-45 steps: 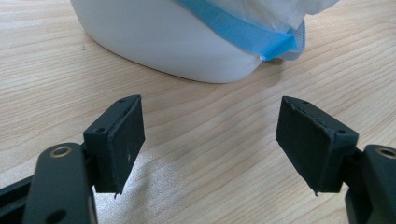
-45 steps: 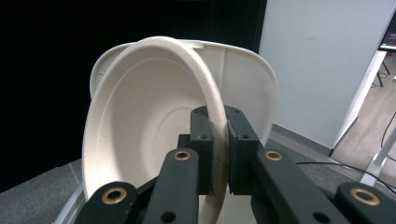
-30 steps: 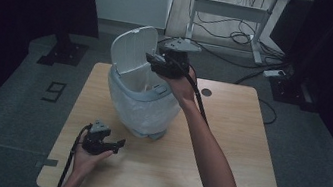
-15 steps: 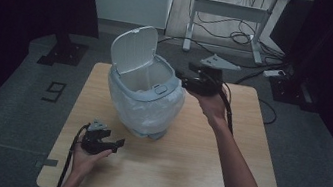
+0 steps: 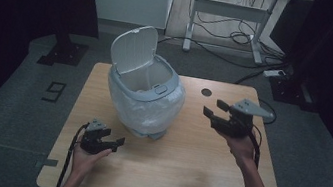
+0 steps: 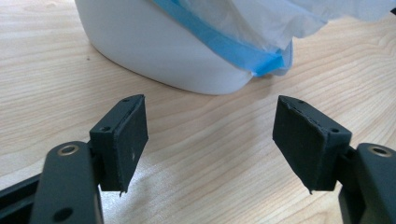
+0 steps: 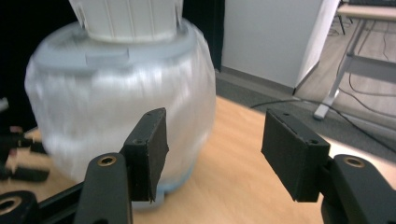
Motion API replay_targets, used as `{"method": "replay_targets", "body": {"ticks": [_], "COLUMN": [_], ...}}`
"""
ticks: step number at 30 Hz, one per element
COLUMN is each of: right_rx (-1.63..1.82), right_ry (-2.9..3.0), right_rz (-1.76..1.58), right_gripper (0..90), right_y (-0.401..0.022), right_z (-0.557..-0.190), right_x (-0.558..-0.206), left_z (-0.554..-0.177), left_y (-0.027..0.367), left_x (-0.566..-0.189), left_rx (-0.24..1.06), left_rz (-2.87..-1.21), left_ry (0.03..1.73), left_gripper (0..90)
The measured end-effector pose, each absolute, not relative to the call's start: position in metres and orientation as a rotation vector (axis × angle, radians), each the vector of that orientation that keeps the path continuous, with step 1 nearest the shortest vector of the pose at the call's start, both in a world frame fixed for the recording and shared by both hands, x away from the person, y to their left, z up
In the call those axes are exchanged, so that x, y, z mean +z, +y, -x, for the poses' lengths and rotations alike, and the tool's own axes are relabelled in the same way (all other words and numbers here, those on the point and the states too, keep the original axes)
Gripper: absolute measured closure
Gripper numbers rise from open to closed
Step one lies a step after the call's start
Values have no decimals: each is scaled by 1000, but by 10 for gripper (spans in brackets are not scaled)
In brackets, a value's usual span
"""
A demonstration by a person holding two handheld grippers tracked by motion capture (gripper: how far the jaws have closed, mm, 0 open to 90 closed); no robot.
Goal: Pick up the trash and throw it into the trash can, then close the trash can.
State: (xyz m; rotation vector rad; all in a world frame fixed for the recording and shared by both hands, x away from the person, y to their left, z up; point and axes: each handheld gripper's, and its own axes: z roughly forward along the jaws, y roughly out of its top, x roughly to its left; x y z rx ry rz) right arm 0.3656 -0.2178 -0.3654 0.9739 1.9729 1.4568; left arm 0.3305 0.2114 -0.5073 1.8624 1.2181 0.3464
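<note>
Standing on table: white bin [image 5: 145, 103] with lid [image 5: 133, 49] flipped up, on wooden table [image 5: 183, 167]
Bin liner: translucent bag [image 5: 151, 111] bulges over bin body below grey rim [image 5: 157, 91]; blue band of bag at base in left gripper view
Left gripper [image 5: 119, 142]: low near front-left of table, jaws spread wide, nothing between them
Bin vs left gripper: just ahead of its jaws, not touching; bin base fills upper part of left gripper view
Right gripper [image 5: 212, 108]: raised above table's right half, jaws wide apart, empty
Bin vs right gripper: ahead of the jaws, apart; blurred in right gripper view
Hands: left hand [image 5: 87, 157] and right hand [image 5: 243, 148] each grip a gripper body
Table hole: round hole [image 5: 205, 92] beyond right gripper, near far edge
</note>
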Motion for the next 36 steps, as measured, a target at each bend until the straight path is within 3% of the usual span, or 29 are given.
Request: {"method": "replay_targets", "body": {"ticks": [13,36], "right_rx": [1451,1389], "right_ry": [1904,1926], "right_rz": [-1174,-1265], "right_gripper": [398,384], "right_y": [-271,-285], "right_z": [-318,-306], "right_x": [-457,-488], "left_z": [-331,-319], "left_y": [212,218], "left_x": [-506,-470], "left_rx": [344,416], "left_rz": [-1842,-1753], "left_ry": [1229,1153], "left_gripper": [260,240]}}
